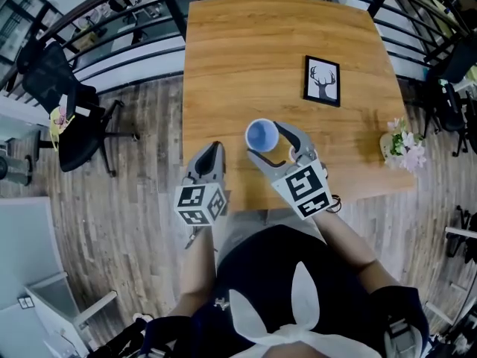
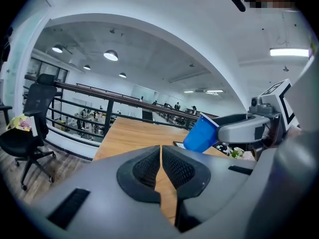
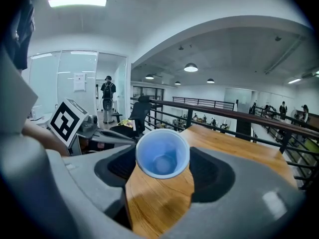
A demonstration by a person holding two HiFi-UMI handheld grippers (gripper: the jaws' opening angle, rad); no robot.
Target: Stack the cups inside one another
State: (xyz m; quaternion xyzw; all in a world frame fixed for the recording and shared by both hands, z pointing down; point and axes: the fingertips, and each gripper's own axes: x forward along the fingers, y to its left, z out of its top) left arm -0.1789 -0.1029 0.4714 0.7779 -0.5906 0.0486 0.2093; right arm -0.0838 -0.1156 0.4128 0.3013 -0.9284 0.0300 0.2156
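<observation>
A blue cup (image 1: 262, 135) hangs tilted above the front part of the wooden table (image 1: 246, 51), with my right gripper (image 1: 271, 142) shut on its sides. In the right gripper view the cup (image 3: 162, 156) faces the camera mouth-first between the two dark pads, and my right gripper (image 3: 164, 168) holds it over bare wood. My left gripper (image 1: 212, 154) sits to the left of the cup near the table's front edge, shut and holding nothing. In the left gripper view its pads (image 2: 149, 168) meet, and the blue cup (image 2: 200, 133) shows to the right.
A framed deer picture (image 1: 322, 80) lies on the table's right half. A small pot of flowers (image 1: 401, 146) stands at the right edge. A black office chair (image 1: 63, 103) and a metal railing (image 1: 127, 47) are off to the left of the table.
</observation>
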